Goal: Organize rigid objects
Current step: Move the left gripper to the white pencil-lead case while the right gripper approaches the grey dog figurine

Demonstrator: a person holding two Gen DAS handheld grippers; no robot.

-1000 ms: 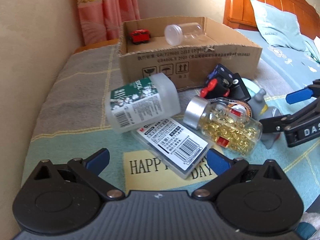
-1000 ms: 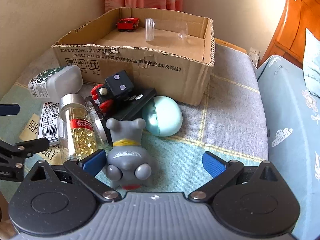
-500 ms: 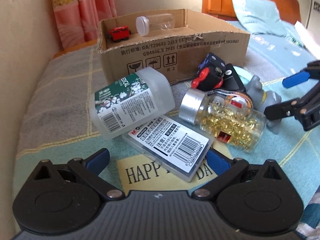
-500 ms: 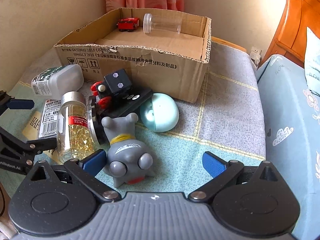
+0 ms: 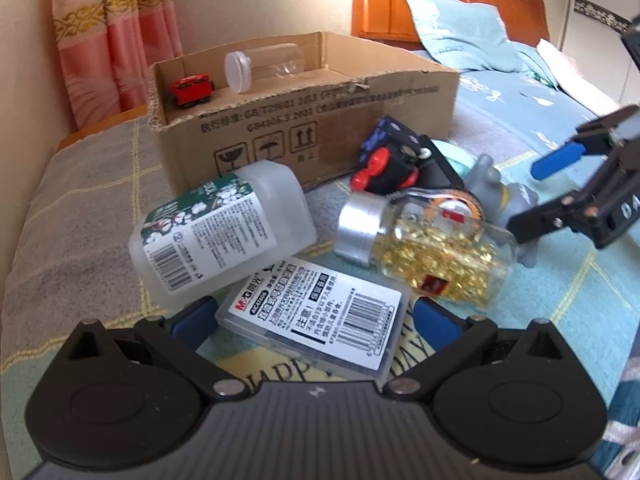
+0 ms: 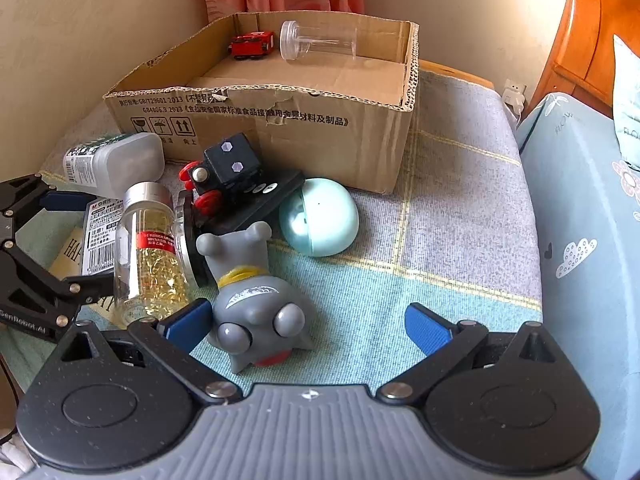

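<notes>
A flat clear case with a barcode label (image 5: 320, 316) lies on a "HAPPY" card between the fingers of my open left gripper (image 5: 314, 318). A white bottle with a green label (image 5: 216, 236) leans on the case's far edge. A jar of gold capsules (image 5: 424, 240) lies to the right. My right gripper (image 6: 307, 322) stands open around a grey toy figure (image 6: 256, 292), which sits near its left fingertip. The cardboard box (image 6: 280, 120) behind holds a red toy car (image 6: 252, 45) and a clear jar (image 6: 320, 42).
A black toy with red wheels (image 6: 224, 176) and a teal egg-shaped thing (image 6: 320, 216) lie in front of the box. The wall is close on the left. A bed in a blue sheet (image 6: 580, 220) rises at the right, with a wooden headboard (image 5: 440, 4) beyond.
My left gripper has moved forward and down, so the flat case now sits between its fingers. The right gripper has edged closer to the grey toy figure.
</notes>
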